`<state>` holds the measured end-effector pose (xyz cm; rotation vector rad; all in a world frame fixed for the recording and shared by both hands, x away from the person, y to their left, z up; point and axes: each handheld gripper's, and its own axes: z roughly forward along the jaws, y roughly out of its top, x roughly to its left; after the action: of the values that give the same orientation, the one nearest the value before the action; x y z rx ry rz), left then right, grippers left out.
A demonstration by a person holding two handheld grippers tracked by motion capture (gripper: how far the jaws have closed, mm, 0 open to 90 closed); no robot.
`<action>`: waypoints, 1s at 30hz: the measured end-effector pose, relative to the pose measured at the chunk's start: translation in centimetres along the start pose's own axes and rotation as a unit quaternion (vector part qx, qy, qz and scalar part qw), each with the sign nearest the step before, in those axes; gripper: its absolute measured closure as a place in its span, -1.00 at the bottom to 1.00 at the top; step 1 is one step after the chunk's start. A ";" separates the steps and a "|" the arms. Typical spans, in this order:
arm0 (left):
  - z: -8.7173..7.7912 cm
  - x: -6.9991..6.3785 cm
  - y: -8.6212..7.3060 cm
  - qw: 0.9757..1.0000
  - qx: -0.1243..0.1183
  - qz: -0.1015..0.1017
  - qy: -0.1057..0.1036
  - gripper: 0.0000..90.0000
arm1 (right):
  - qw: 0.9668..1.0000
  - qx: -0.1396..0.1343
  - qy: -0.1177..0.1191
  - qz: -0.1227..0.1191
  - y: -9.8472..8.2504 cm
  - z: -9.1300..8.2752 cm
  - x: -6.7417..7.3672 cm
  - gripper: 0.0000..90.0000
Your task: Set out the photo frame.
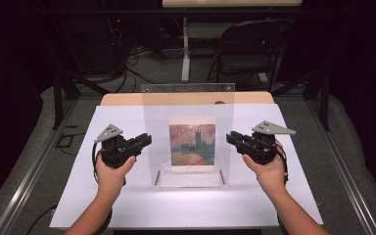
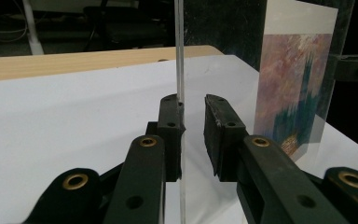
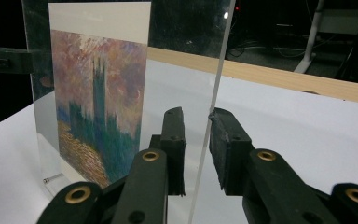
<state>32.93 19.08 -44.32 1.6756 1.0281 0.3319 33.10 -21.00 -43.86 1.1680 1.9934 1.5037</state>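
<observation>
Two grippers, left gripper and right gripper, straddle our upright acrylic frame's opposite side edges, jaws not yet clamped.

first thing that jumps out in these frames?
The clear acrylic frame standing mid-table on the white sheet, with a reddish painting print inside it. The left gripper and right gripper flank it, each with its jaws astride a side edge of the pane, not yet clamped.

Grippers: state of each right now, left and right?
Left gripper: open, jaws straddling the left edge of the clear panel, one pad touching it.
Right gripper: open, panel's right edge between the jaws, not clamped.
</observation>
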 end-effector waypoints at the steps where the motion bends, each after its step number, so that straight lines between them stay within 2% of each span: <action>1: -0.2 -0.1 -0.2 1.000 -0.003 -0.002 -0.001 0.71 | 1.000 0.001 0.000 -0.004 0.0 -0.1 0.1 0.68; 3: -0.4 -0.2 -0.4 1.000 -0.007 -0.002 -0.004 0.72 | 1.000 0.000 -0.001 -0.006 -0.2 -0.4 0.3 0.69; 9: -0.9 -0.8 -0.9 1.000 -0.010 0.013 0.000 0.71 | 1.000 -0.010 0.007 0.003 -0.9 -1.0 0.6 0.69; 14: -1.3 -1.1 -1.3 1.000 -0.014 0.014 -0.001 0.71 | 1.000 -0.014 0.004 0.005 -1.2 -1.4 1.1 0.69; 16: -1.5 -1.3 -1.4 1.000 -0.011 0.018 -0.002 0.70 | 1.000 -0.017 0.003 -0.002 -1.4 -1.7 1.3 0.69; 23: -2.1 -1.7 -1.7 0.999 -0.008 0.033 -0.005 0.68 | 1.000 -0.015 0.006 0.000 -1.8 -2.3 1.8 0.67; 30: -2.4 -2.1 -2.0 0.999 -0.007 0.037 -0.004 0.66 | 1.000 -0.013 0.009 -0.007 -1.9 -2.7 2.0 0.65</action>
<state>29.18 19.15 -44.58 1.7047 0.9567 0.3788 29.26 -21.14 -44.32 1.1312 1.9842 1.5348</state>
